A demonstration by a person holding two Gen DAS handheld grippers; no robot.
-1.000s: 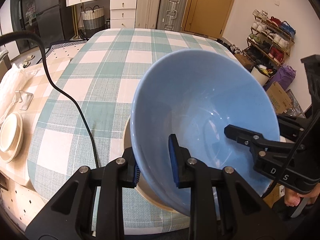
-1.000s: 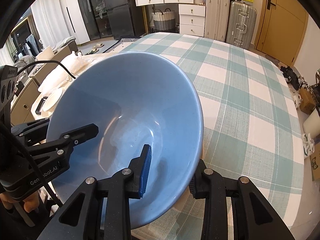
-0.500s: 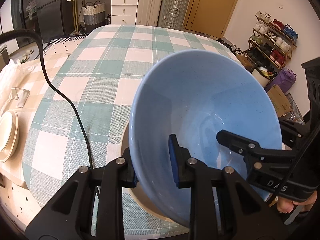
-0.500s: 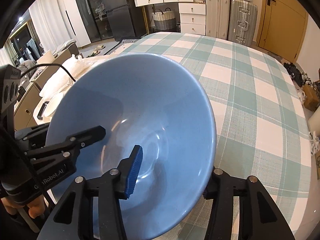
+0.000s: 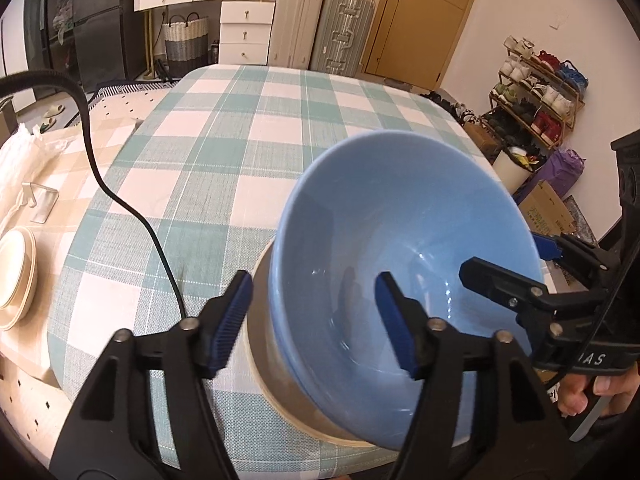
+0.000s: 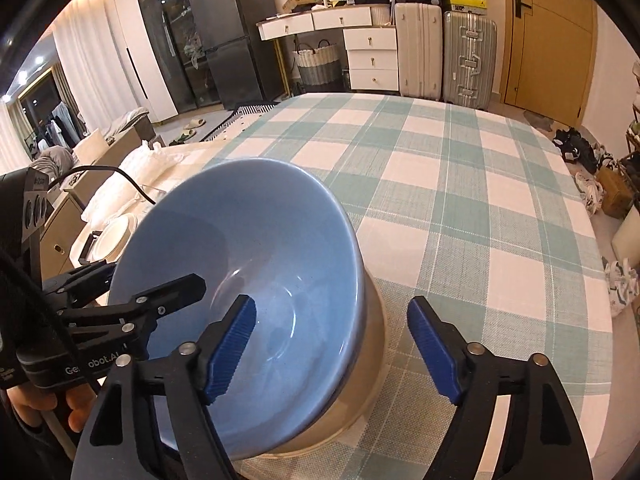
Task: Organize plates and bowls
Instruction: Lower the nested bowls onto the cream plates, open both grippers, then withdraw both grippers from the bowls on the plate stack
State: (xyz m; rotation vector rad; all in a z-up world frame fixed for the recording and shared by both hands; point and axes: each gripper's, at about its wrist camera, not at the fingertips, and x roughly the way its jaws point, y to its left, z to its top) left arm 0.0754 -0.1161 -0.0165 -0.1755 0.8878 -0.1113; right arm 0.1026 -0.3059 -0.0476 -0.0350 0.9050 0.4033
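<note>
Blue bowl [image 5: 404, 240] nested in beige bowl [image 5: 264, 344] — both hand-held grippers opening, astride its rim.

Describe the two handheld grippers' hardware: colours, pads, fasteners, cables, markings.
Both are black plastic two-finger units. The left gripper and right gripper carry ribbed blue pads and silver screws at the finger joints. The left body shows white lettering, partly readable; a black cable trails from it across the cloth.

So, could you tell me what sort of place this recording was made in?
Most likely a lived-in home: a checked tablecloth covers the table, suitcases stand by a door, and a full shoe rack lines the wall.
</note>
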